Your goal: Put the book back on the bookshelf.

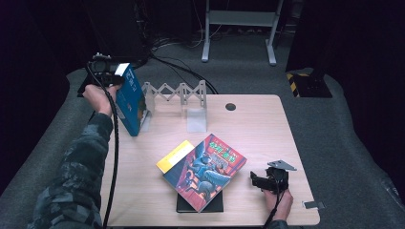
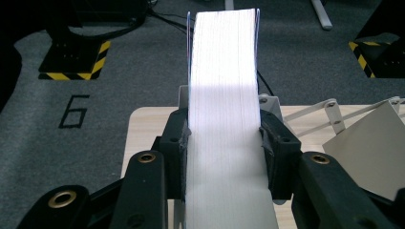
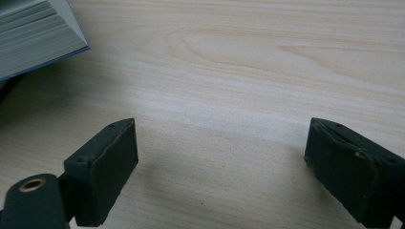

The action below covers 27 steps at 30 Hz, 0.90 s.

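Left tongs [image 2: 223,138], clenched across the thickness of a blue-covered book [image 1: 130,98]: in the left gripper view both pads pressed the covers, with the white page block [image 2: 223,95] running straight away from the jaws. In the high view the book stood on edge, tilted, its lower corner at or just above the desk [image 1: 267,129] by the left end of the white folding book rack [image 1: 177,95]. The book's long axis ran up and away from the tongs; the rack lay just to the book's right, its nearest bay touching or almost touching the cover, which cannot be told. The coming move was judged to turn on this: the book would need to come upright and shift right into a bay. Right tongs [image 3: 219,167] stood released and wide over bare desk, near the stack of flat books [image 1: 205,171], well apart from the rack; the left hand [image 1: 98,98] was far nearer.
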{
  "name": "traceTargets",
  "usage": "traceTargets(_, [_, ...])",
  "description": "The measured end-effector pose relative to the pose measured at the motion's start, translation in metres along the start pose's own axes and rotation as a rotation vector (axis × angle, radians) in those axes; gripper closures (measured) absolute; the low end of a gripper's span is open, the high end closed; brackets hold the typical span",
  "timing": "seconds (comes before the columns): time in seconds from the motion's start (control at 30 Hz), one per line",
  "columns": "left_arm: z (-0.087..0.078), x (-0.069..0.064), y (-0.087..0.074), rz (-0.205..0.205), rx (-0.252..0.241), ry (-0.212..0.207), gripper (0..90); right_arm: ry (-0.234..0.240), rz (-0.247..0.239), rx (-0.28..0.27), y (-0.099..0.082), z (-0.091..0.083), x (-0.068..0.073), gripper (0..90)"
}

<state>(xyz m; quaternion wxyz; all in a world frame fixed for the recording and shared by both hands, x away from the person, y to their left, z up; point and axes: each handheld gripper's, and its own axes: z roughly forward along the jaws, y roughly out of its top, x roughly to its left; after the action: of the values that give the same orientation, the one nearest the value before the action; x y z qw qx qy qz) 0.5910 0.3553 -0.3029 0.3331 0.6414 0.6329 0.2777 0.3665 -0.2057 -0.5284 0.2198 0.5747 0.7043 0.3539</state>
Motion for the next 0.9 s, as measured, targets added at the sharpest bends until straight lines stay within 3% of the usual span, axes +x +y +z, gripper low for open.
traceTargets(0.2, [0.006, 0.001, -0.005, 0.002, 0.007, 0.012, 60.4, 0.000, 0.000, 0.000, 0.000, 0.000, 0.000, 10.5])
traceTargets(0.33, [0.007, 0.003, -0.006, -0.018, -0.001, 0.023, 60.0, 0.001, -0.001, -0.001, 0.000, 0.000, 0.000, 10.6])
traceTargets(0.37, [0.007, 0.004, -0.006, -0.039, -0.005, 0.024, 59.9, 0.000, -0.001, 0.000, 0.000, 0.000, 0.000, 10.6])
traceTargets(0.47, [0.008, 0.010, -0.007, -0.042, -0.011, 0.023, 58.8, -0.002, -0.002, 0.003, 0.000, 0.000, 0.000, 10.5])
traceTargets(0.53, [0.006, 0.014, -0.008, -0.069, -0.022, 0.010, 56.5, -0.006, -0.002, 0.007, 0.000, 0.000, 0.001, 10.6])
traceTargets(0.9, [-0.010, 0.023, -0.007, -0.031, -0.036, -0.058, 38.2, 0.000, 0.000, -0.001, 0.000, 0.000, 0.000, 10.6])
